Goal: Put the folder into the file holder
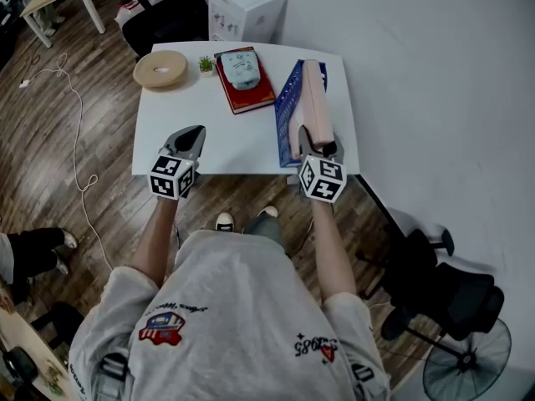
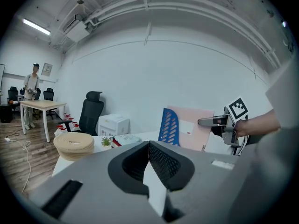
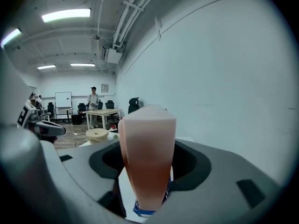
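Note:
A pink folder [image 1: 316,98] stands on edge in the blue file holder [image 1: 288,107] at the right side of the white table [image 1: 242,140]. My right gripper [image 1: 320,146] is at the folder's near end. In the right gripper view the folder [image 3: 147,157] rises between the jaws with dark gaps on both sides, so the gripper is open; a bit of the blue holder [image 3: 142,212] shows below. My left gripper [image 1: 191,136] hovers at the table's front left edge, its jaws closed together [image 2: 149,146] on nothing. From the left gripper view the folder [image 2: 196,129] leans against the holder [image 2: 169,126].
A red book [image 1: 245,82] with a pale grey-blue object on it, a small plant [image 1: 206,63] and a round beige disc [image 1: 160,68] sit at the table's back. A white box [image 1: 245,7] stands behind the table. An office chair [image 1: 443,282] and a fan [image 1: 468,366] stand at right.

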`<state>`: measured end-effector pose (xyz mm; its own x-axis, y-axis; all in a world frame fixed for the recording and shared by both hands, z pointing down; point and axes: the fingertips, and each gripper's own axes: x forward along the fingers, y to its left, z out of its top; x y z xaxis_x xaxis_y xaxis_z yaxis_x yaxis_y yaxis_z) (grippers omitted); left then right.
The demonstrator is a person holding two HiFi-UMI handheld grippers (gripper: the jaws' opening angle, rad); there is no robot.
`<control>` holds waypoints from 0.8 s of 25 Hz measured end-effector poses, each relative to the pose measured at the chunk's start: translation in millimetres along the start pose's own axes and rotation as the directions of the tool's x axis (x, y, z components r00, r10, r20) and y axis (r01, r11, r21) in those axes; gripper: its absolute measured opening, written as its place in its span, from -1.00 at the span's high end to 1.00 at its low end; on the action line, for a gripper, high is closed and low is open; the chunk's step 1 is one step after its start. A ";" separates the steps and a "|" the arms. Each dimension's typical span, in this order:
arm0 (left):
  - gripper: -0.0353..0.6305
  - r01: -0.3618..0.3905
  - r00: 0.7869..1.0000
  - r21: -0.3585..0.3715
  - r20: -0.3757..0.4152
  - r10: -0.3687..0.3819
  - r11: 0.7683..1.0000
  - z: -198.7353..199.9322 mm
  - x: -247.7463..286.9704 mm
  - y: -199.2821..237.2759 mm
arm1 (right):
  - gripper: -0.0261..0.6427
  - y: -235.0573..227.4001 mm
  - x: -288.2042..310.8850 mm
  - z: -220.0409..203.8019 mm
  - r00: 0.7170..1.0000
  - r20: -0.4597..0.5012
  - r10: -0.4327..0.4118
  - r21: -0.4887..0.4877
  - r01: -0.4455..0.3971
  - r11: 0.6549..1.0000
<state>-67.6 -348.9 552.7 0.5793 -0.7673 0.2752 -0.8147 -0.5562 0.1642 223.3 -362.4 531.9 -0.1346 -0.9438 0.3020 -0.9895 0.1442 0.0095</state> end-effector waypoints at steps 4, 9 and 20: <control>0.88 0.013 1.000 0.000 -0.012 -0.013 1.000 -8.0 -0.3 -8.6 | 0.14 -1.4 -12.3 -27.4 0.999 -0.032 -0.003 0.043 0.004 0.999; 0.88 0.032 0.999 0.005 -0.024 -0.032 0.999 -15.2 -0.2 -17.6 | 0.14 -0.5 -30.3 -77.5 0.992 -0.123 -0.006 0.097 0.018 0.995; 0.88 0.025 0.999 0.012 -0.035 -0.025 1.000 -19.5 -2.9 -22.2 | 0.79 28.1 -41.9 -146.1 0.946 -0.315 0.071 0.121 -0.034 0.992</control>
<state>-51.8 -328.1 566.7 0.5979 -0.7418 0.3038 -0.7995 -0.5790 0.1599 208.8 -275.3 658.8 -0.1814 -0.7893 0.5866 -0.9834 0.1396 -0.1163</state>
